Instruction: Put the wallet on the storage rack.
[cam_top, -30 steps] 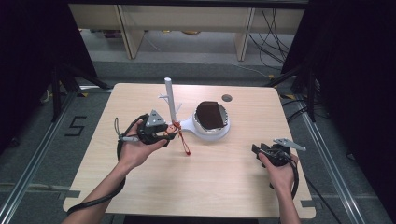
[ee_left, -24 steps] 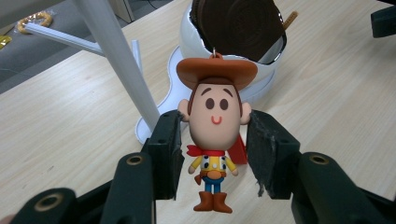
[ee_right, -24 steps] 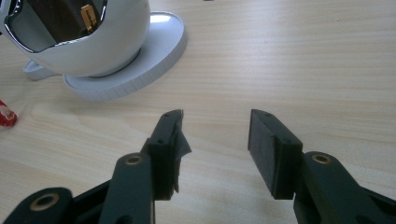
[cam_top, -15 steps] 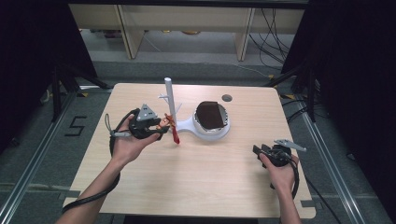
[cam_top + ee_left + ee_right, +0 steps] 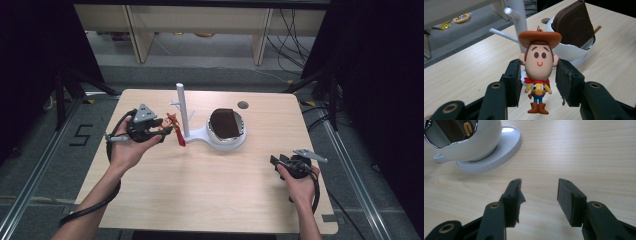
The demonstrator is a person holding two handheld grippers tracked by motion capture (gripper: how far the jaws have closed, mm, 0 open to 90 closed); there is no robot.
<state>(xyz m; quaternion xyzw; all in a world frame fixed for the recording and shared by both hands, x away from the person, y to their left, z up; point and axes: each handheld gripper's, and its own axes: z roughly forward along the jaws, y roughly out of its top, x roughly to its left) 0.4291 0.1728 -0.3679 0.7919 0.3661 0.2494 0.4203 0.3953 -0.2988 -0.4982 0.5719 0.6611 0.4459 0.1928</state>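
Observation:
My left gripper (image 5: pixel 165 130) is shut on a small cowboy figure (image 5: pixel 172 121) with a brown hat, and a red strap (image 5: pixel 180 139) hangs below it. In the left gripper view the pads press on both sides of the figure's (image 5: pixel 539 62) head, and it hangs upright between them. Just behind it rises the white pole (image 5: pixel 520 17) of a stand (image 5: pixel 181 107) with short pegs. The stand's base carries a white bowl (image 5: pixel 235 140) that holds a brown wallet (image 5: pixel 224 123). My right gripper (image 5: pixel 274 161) rests open near the table's right front, with nothing between its jaws (image 5: pixel 539 192).
The wooden table (image 5: pixel 210 190) has a round hole (image 5: pixel 243 105) at the back. Dark panels stand at both sides and shelving lies beyond the far edge. In the right gripper view the white bowl (image 5: pixel 466 142) and its base (image 5: pixel 499 147) lie ahead to the left.
The left hand has lifted the cowboy figure and carried it toward the far side, closer to the stand's pole. The right hand has kept still.

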